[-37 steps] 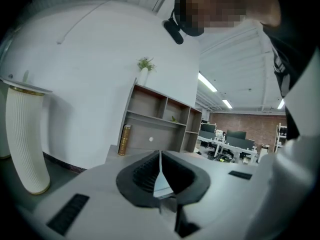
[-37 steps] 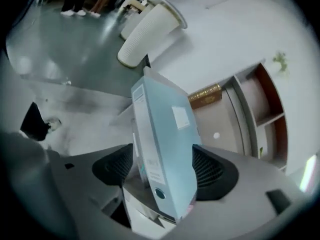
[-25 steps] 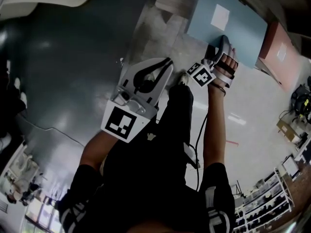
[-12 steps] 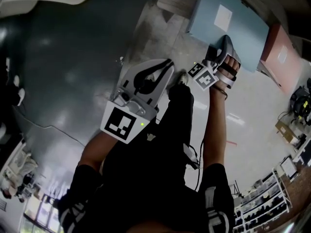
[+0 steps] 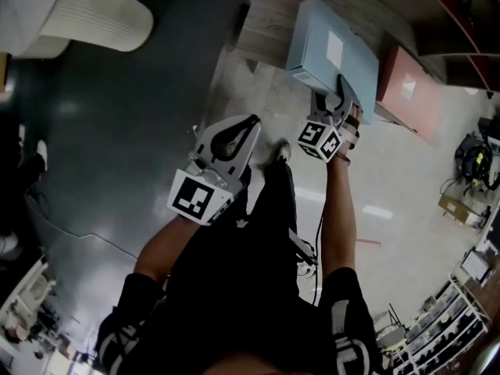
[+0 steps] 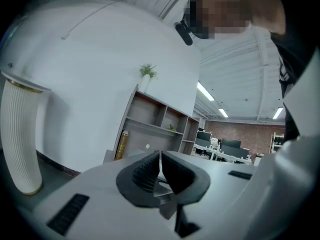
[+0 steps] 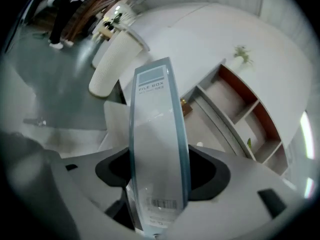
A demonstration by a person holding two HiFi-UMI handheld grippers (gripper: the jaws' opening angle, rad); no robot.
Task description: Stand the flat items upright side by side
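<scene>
Right tongs (image 7: pixel 161 178), just closing, grip the blue file box (image 7: pixel 157 119) between them.

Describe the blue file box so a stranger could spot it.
Find the wood-grain surface beyond the person's feet. At its edge, the pale blue flat file box sits between the right hand-held gripper's jaws, which have just been closing on it. Unlike the salmon pink flat box beside it, it is blue and gripped.

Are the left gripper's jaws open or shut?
Shut. The left gripper has its jaws pressed together, with nothing between them.
</scene>
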